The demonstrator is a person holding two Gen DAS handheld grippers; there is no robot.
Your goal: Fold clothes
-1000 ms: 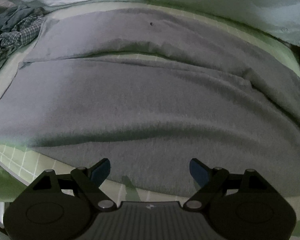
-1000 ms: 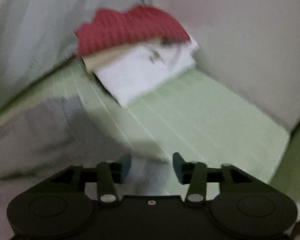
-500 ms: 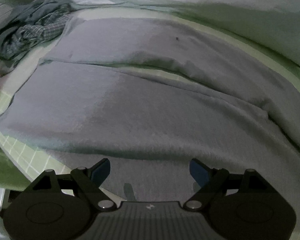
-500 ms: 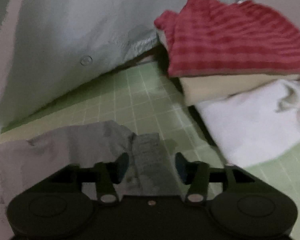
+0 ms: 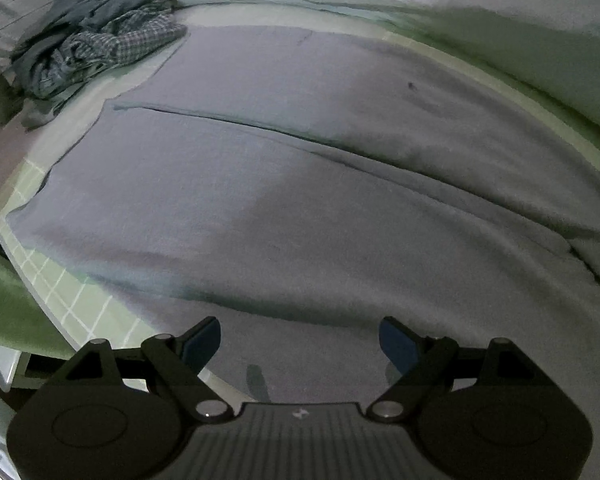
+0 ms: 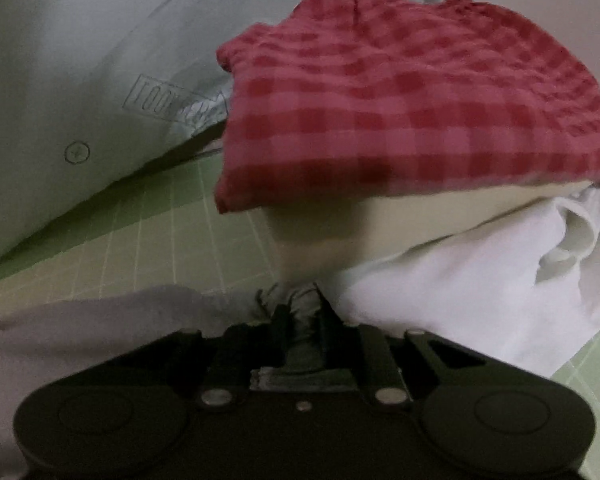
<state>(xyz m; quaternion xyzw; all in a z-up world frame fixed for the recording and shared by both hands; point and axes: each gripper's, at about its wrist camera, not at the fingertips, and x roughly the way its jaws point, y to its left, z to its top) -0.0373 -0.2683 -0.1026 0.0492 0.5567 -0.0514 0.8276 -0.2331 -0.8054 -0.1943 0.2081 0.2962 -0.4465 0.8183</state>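
Observation:
A large grey garment (image 5: 300,200) lies spread flat on a green checked sheet (image 5: 72,300), with a long seam line across it. My left gripper (image 5: 300,344) is open and empty, hovering over the garment's near edge. In the right wrist view, my right gripper (image 6: 300,316) is shut on a bunched end of the grey garment (image 6: 100,320), close to a stack of folded clothes. The pinched cloth hides the fingertips.
A crumpled pile of blue and checked clothes (image 5: 96,52) lies at the far left. A folded stack stands ahead of the right gripper: red checked (image 6: 412,104) on cream (image 6: 340,224) on white (image 6: 480,280). A pale quilt (image 6: 80,60) rises behind.
My right gripper has closed on the grey garment's end and moved closer to the folded stack. My left gripper stays open; its view has shifted right over the garment.

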